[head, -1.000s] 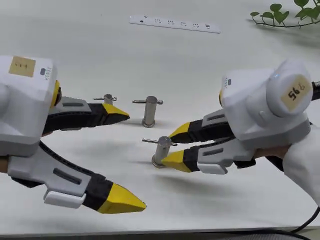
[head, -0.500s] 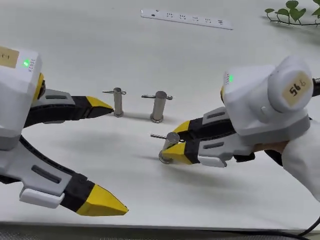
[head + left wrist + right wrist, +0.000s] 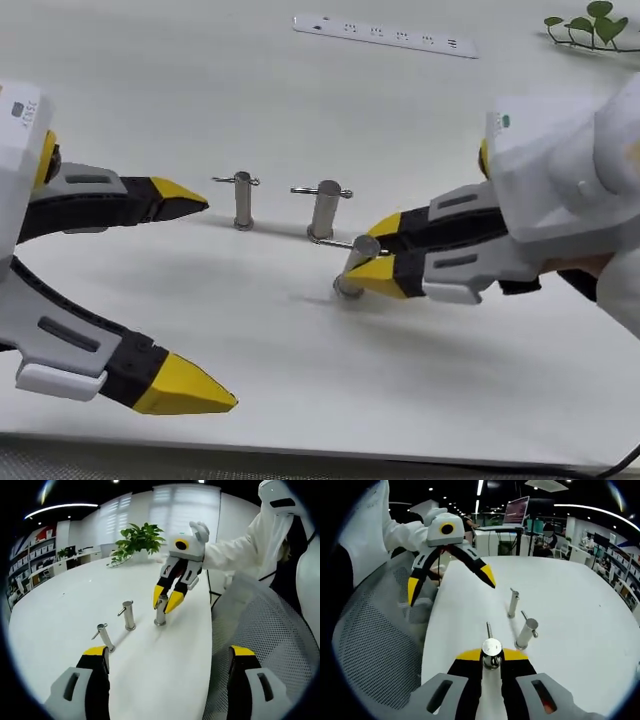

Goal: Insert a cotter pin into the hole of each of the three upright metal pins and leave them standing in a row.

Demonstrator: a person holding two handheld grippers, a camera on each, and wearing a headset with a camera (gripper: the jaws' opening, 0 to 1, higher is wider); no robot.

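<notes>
Three upright metal pins stand on the white table (image 3: 300, 100), each with a cotter pin through its top. The left metal pin (image 3: 242, 200) (image 3: 105, 636) (image 3: 513, 602) and the middle metal pin (image 3: 324, 208) (image 3: 128, 615) (image 3: 526, 632) stand free. The nearest metal pin (image 3: 350, 268) (image 3: 160, 610) (image 3: 491, 652) leans slightly, and my right gripper (image 3: 376, 250) (image 3: 167, 596) (image 3: 491, 656) is shut on it. My left gripper (image 3: 190, 290) (image 3: 167, 655) (image 3: 451, 582) hangs wide open at the left with nothing in it, one tip close to the left pin.
A white power strip (image 3: 385, 35) lies at the table's far side, with a green plant (image 3: 590, 25) at the far right. The table's front edge (image 3: 300, 450) runs just below the grippers. A mesh chair (image 3: 260, 625) stands beside the table.
My right gripper has closed on the nearest pin and carried it a little toward the other two. The left gripper has drifted left, still open.
</notes>
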